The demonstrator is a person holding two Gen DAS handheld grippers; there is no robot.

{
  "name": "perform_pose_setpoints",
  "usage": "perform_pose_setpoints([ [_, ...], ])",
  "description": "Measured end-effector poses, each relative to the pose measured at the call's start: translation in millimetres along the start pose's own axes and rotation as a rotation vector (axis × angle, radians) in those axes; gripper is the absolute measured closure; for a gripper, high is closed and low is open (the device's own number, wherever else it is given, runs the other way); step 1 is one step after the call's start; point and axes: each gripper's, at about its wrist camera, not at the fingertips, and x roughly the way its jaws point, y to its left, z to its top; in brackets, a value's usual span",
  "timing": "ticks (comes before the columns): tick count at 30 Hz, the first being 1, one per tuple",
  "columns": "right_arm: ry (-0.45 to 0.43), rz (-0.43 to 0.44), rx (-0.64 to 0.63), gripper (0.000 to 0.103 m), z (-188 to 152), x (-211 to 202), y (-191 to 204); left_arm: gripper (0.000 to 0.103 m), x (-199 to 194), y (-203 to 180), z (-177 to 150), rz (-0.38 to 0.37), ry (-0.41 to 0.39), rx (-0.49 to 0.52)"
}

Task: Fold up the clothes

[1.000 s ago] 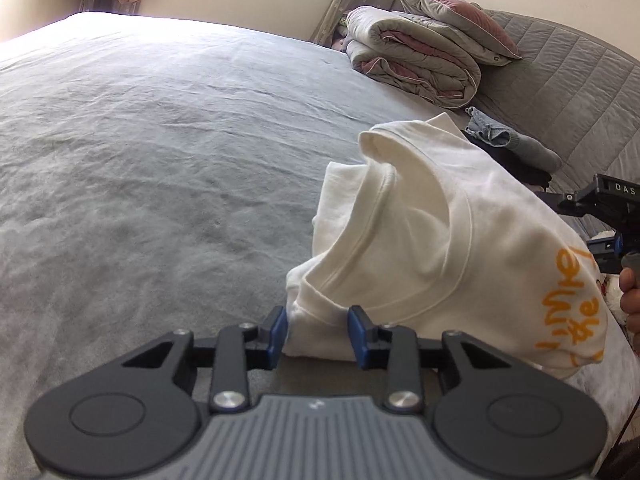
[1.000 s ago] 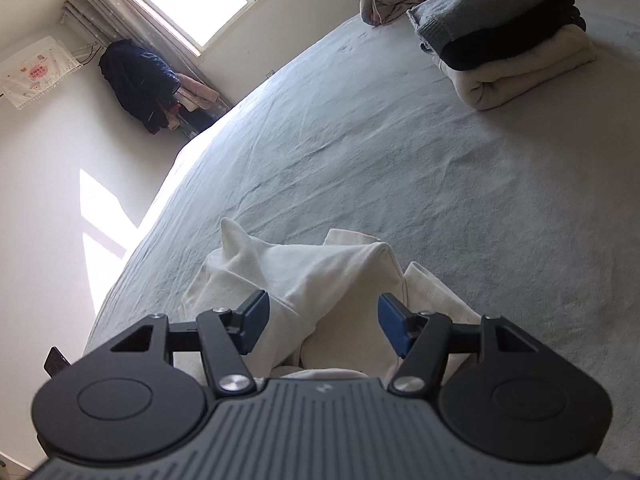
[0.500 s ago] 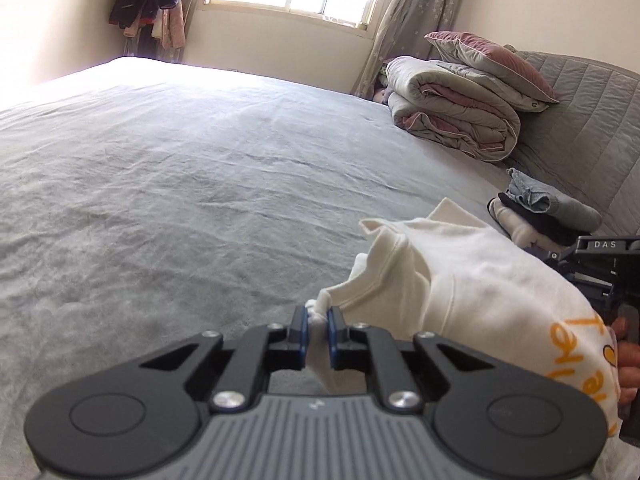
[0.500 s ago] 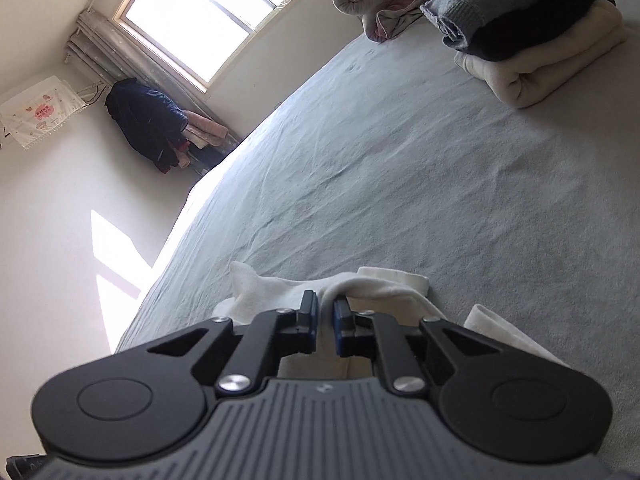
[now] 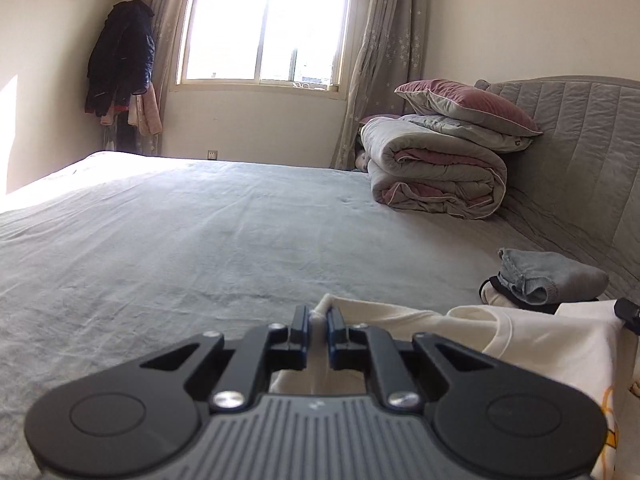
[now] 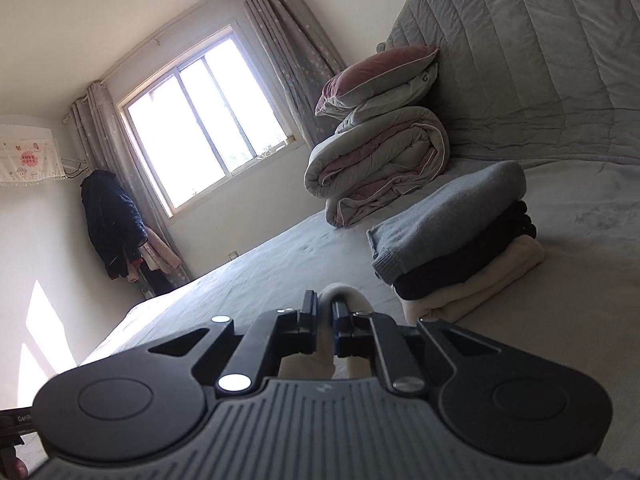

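Now: both grippers pinch a cream T-shirt above a grey bed

Both handheld grippers are lifted above a wide grey bed (image 5: 200,240), and each one grips a fold of the same cream T-shirt (image 5: 540,344). Seen from the left wrist, the left gripper (image 5: 318,330) has its jaws clenched on a narrow ridge of the fabric, with only a thin strip of cloth showing between them. From there the shirt stretches away to the right, its ribbed neckline curving across the cloth and a bit of orange print at the lower right edge. Seen from the right wrist, the right gripper (image 6: 326,318) also has its jaws clamped on a small loop of the cream cloth, which pokes up just past the tips.

The shirt looks light, soft and limp. It sags between the two holds and has no stiffness of its own, so it will likely drape and bunch wherever it is not supported. Seams, hems and the thicker neckline look like the firmest places to grip; a single thin layer could slip out.

Near the padded headboard (image 6: 540,60) sits a neat stack of folded clothes (image 6: 460,252), grey on top, dark in the middle, cream below. Beyond it lie a rolled duvet (image 5: 432,172) and a pillow (image 5: 460,100). A bright window (image 5: 264,20) fills the far wall.
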Motion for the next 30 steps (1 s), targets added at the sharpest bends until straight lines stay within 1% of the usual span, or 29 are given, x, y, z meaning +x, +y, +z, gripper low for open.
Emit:
perform_pose_setpoints([
  [4,-0.070,-0.055,-0.029,0.093,4.9,-1.3,-10.0,0.094,20.6,-31.0,14.6,-0.001,-0.044,0.057],
  [8,-0.078,-0.094,-0.054,0.093,2.3,4.7,-21.5,0.094,42.4,-54.1,20.7,0.008,-0.059,0.098],
  [12,-0.037,-0.101,-0.075,0.093,-2.9,7.3,-32.0,0.094,70.8,-65.3,17.5,0.034,-0.036,0.113],
  [17,0.028,-0.090,-0.092,0.093,-13.4,13.7,-36.2,0.094,104.9,-64.0,5.0,0.086,0.016,0.122],
  [20,0.062,-0.087,-0.079,0.093,-21.4,18.2,-35.8,0.094,122.4,-57.4,-4.4,0.112,0.059,0.090],
  [24,0.112,-0.068,-0.072,0.090,-28.5,22.5,-31.4,0.091,135.8,-46.3,-15.8,0.129,0.123,0.033],
  [25,0.124,-0.062,-0.082,0.090,-29.1,22.7,-29.2,0.090,136.2,-44.4,-18.5,0.130,0.133,0.027],
  [26,0.134,-0.059,-0.094,0.088,-29.6,22.8,-26.9,0.086,136.7,-42.4,-21.3,0.130,0.144,0.020],
  [28,0.151,-0.058,-0.115,0.087,-29.8,22.5,-23.5,0.080,134.4,-39.4,-25.7,0.130,0.166,0.015],
  [29,0.163,-0.058,-0.119,0.084,-29.9,22.6,-23.0,0.071,131.7,-38.4,-27.3,0.130,0.178,0.017],
  [30,0.171,-0.059,-0.116,0.082,-29.7,22.2,-23.1,0.060,129.0,-37.3,-28.9,0.129,0.189,0.019],
])
